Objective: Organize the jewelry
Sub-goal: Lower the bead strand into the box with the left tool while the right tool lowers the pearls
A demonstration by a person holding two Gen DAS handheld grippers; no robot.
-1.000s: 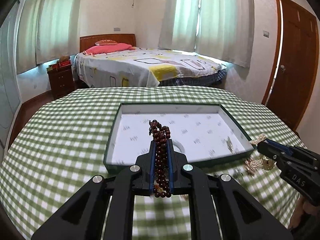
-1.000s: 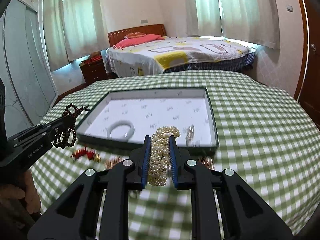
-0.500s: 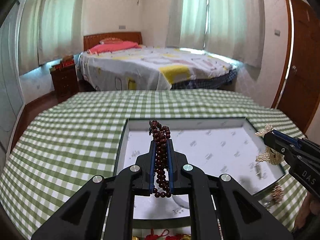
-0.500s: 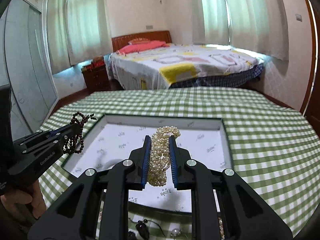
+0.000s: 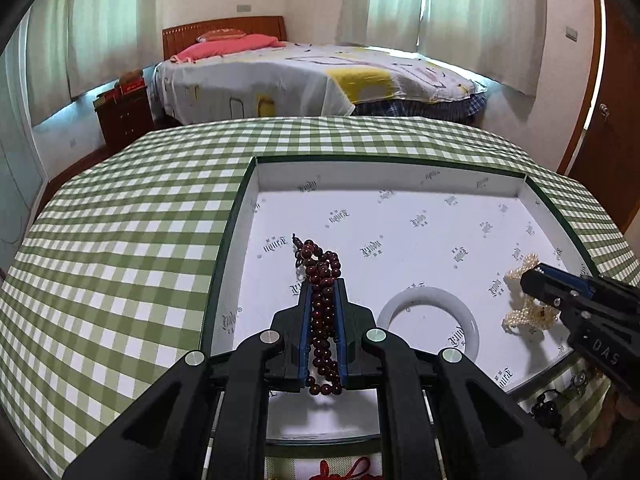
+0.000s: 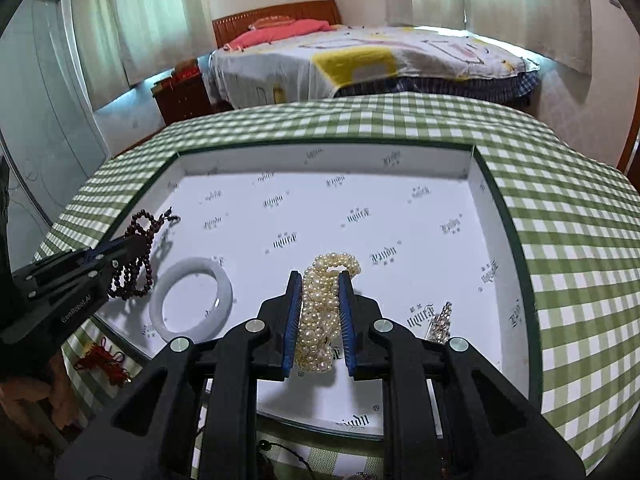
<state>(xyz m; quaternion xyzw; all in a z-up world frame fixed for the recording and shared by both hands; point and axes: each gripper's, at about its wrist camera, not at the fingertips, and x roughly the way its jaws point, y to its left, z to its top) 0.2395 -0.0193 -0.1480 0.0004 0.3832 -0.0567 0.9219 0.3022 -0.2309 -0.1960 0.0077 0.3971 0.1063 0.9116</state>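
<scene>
Reading "DAS" on right gripper (image 5: 530, 278)

Green-checked table (image 5: 120, 240) – open white-lined box (image 5: 400, 168), red tassel (image 6: 105, 362)

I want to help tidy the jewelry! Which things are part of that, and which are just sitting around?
For the job:
- dark bead string
- pearl strand
- white bangle
- sparkly clip
- tray
- red tassel

Just around:
- bed
- nightstand
- curtains
</scene>
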